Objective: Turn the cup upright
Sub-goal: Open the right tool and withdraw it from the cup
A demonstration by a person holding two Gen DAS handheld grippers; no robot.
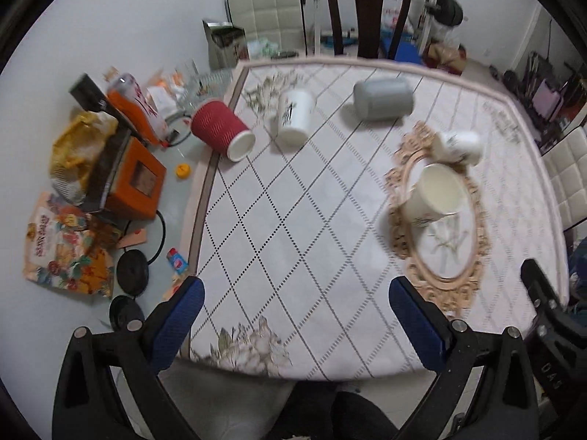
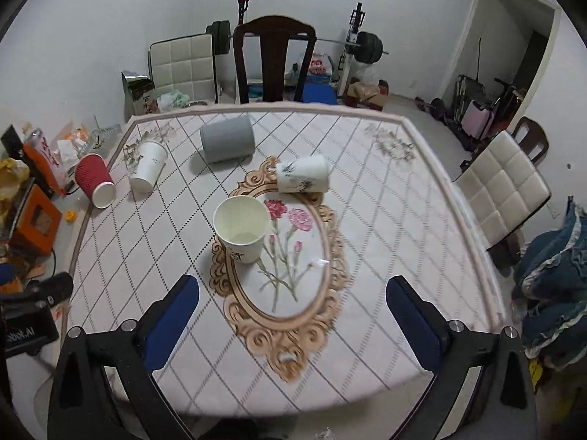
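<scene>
A white paper cup (image 2: 242, 229) stands upright on the oval flower print of the table; it also shows in the left wrist view (image 1: 436, 194). A second white printed cup (image 2: 302, 175) lies on its side behind it, also in the left wrist view (image 1: 460, 143). A grey cup (image 2: 227, 138) (image 1: 383, 99), a white cup (image 2: 148, 167) (image 1: 295, 117) and a red ribbed cup (image 2: 94, 179) (image 1: 222, 130) lie on their sides at the far left. My left gripper (image 1: 295, 293) and right gripper (image 2: 291, 288) are both open and empty, above the table's near edge.
The table (image 2: 385, 256) has a white quilted cover. A dark wooden chair (image 2: 273, 58) stands at the far side, a white padded chair (image 2: 502, 187) at the right. Boxes, bags and cables (image 1: 110, 168) clutter the floor left of the table.
</scene>
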